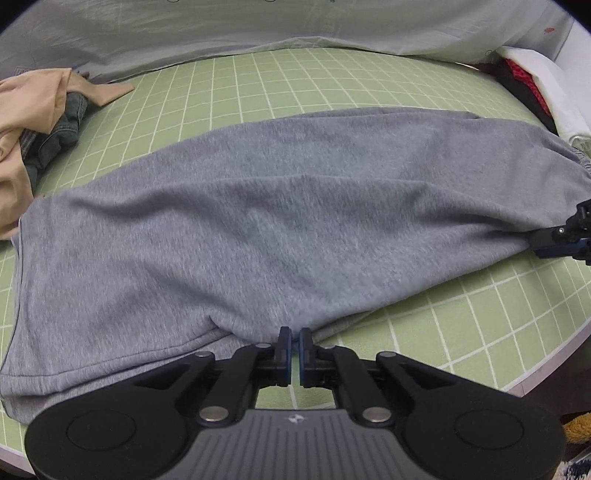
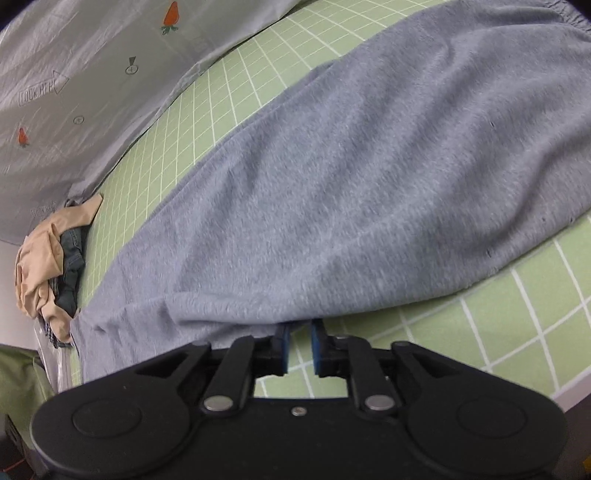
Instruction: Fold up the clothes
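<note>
A grey knit garment (image 1: 280, 206) lies spread lengthwise across the green grid mat (image 1: 258, 96), its gathered elastic end at the far right. My left gripper (image 1: 294, 334) sits at the garment's near edge with its jaws shut, and the cloth puckers toward the tips, pinched between them. In the right wrist view the same garment (image 2: 369, 184) fills the middle. My right gripper (image 2: 300, 328) stands at its near hem, jaws apart, with only green mat showing in the gap and the cloth lying just past the tips. The right gripper (image 1: 546, 240) also shows at the garment's right edge.
A heap of beige and dark denim clothes (image 1: 33, 125) lies at the mat's left end. A pale printed sheet (image 1: 295, 26) hangs behind the mat. White, red and black clothes (image 1: 535, 85) are piled at the back right. The mat's front edge (image 1: 535, 376) runs close by.
</note>
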Demonstrator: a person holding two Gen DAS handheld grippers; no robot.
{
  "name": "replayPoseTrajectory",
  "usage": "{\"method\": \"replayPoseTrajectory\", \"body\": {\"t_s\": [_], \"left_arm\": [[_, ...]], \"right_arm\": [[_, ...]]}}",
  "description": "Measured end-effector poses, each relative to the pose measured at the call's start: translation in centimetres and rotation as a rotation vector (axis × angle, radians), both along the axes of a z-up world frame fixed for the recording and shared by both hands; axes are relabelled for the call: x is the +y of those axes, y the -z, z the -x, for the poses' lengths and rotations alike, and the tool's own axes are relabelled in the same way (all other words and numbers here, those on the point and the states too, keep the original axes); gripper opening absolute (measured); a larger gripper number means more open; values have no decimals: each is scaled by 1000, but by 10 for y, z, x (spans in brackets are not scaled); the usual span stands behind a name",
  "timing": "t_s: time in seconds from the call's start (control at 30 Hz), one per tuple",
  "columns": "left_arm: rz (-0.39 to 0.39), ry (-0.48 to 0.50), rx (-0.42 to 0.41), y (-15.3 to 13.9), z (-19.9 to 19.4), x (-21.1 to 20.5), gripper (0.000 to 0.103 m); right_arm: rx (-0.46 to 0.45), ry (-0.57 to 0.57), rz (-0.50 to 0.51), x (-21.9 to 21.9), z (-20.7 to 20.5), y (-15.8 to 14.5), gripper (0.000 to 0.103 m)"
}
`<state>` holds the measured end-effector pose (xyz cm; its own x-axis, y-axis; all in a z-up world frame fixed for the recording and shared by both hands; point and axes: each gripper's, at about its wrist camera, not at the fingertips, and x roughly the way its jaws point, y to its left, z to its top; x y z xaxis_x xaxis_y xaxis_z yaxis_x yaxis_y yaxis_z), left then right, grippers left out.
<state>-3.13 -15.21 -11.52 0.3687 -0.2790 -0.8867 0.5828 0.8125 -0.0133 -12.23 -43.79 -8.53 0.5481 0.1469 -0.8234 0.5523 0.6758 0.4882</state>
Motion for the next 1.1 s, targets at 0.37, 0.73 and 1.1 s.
{"method": "replayPoseTrajectory", "body": {"t_s": [0.37,0.73,1.1], "left_arm": [[66,-160,11,-6,-25,-4,29],[1,-195,34,12,-38,-24,33],[-15,-213,17,13,-35,-27,33]], "right_arm": [[-31,-64,373,-19,-14,-27,57],[26,-195,482,-40,-36,10,3],[-112,-124,456,-76,-58,-27,0]]}}
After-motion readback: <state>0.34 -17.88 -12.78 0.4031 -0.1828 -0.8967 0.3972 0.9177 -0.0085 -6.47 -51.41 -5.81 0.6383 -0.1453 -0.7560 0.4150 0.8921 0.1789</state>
